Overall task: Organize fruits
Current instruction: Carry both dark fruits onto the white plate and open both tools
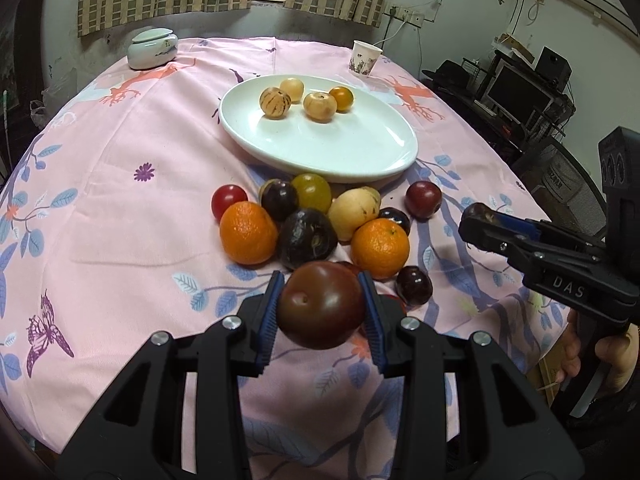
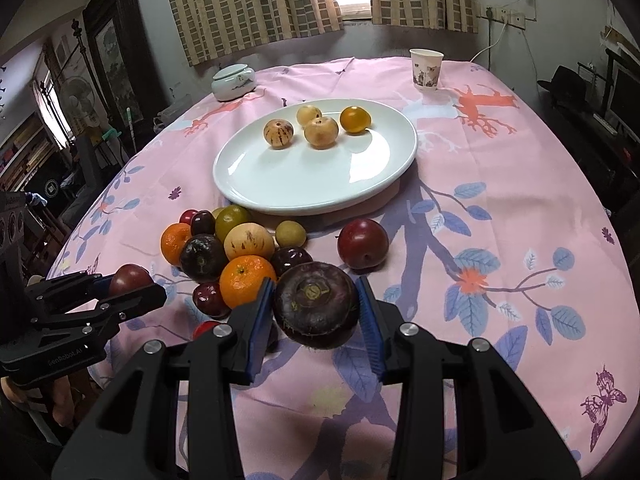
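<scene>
Both grippers loaded, short of the plate [image 1: 400, 160].
Left gripper [image 1: 322, 312] clamps a plum [image 1: 320, 308], right gripper [image 2: 316, 306] a dark fruit [image 2: 316, 304]; both hang before the plate, near the pile [image 2: 224, 248], likely bound for the pale fruits [image 2: 312, 126] on it.

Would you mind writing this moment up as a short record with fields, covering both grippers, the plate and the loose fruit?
left gripper: shut on a dark red plum, held above the cloth
right gripper: shut on a dark purple fruit
plate: white, oval, holds four yellowish fruits at its far side
loose pile: oranges, plums and yellow fruits on the tablecloth, just in front of the plate
stray plum: alone, right of the pile
far edge: paper cup, lidded ceramic jar
</scene>
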